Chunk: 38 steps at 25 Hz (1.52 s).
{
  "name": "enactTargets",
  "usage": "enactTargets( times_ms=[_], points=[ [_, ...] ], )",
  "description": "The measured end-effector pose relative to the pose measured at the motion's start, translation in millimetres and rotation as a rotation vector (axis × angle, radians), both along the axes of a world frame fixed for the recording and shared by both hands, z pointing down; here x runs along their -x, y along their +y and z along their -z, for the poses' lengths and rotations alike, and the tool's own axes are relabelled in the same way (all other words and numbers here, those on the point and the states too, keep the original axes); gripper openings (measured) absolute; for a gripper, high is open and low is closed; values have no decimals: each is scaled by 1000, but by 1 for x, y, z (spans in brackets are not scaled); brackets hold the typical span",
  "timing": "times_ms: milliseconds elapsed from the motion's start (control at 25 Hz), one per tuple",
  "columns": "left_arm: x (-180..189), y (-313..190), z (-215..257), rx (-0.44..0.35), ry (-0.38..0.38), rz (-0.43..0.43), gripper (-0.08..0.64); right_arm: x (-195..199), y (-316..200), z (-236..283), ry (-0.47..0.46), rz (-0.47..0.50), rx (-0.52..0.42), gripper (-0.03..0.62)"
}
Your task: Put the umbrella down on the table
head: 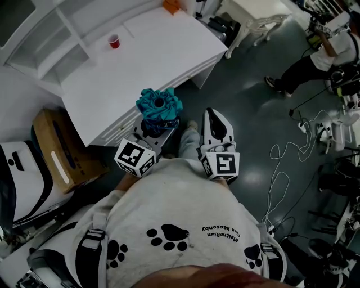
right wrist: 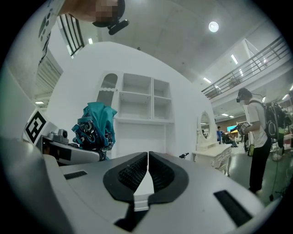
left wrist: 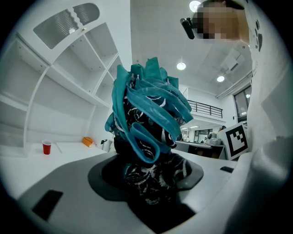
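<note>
My left gripper point(left wrist: 153, 183) is clamping the umbrella point(left wrist: 149, 109) near its lower end. It is standing upright, teal folds pointing up. My right gripper point(right wrist: 148, 170) is showing its jaws pressed together, empty.

White shelf unit point(right wrist: 142, 98), mirrored white dressing table point(right wrist: 213, 153), dark glossy floor point(head: 253, 112), round ceiling lamps point(right wrist: 213, 26), railed balcony point(right wrist: 256, 64).

Table top point(head: 152, 50) is mostly bare from its near edge back to the shelf unit point(head: 50, 39). On it are only a red cup point(head: 114, 41) near the shelves and an orange item point(head: 171, 5) at the far corner, both well apart from the near edge. A cardboard box point(head: 56, 149) blocks the floor left of the table. To the right is open floor, with loose white cables point(head: 281, 163) and a person point(head: 315, 62) further off. The bunched umbrella point(head: 159, 107) sits right at the near edge.
</note>
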<state>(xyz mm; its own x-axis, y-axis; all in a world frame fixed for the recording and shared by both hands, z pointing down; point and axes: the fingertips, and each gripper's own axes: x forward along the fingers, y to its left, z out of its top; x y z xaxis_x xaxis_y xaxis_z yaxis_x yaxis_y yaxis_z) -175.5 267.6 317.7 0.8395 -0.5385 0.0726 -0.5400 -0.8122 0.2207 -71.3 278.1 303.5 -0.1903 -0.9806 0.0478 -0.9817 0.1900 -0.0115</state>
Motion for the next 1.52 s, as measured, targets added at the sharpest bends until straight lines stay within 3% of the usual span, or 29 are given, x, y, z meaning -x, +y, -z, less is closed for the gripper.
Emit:
enactTargets(
  times_ms=[400, 800, 1080, 1520],
  points=[
    [-27, -70, -1, 15, -5, 39, 241, -23, -82, -1, -1, 60, 15, 34],
    [-99, -204, -4, 61, -8, 140, 241, -96, -234, -4, -9, 162, 59, 33],
    [-109, -215, -8, 63, 10, 236, 241, -101, -260, -2, 20, 266, 42, 33],
    [-158, -277, -15, 103, 0, 333, 241, -151, -333, -12, -6, 355, 67, 32]
  ],
)
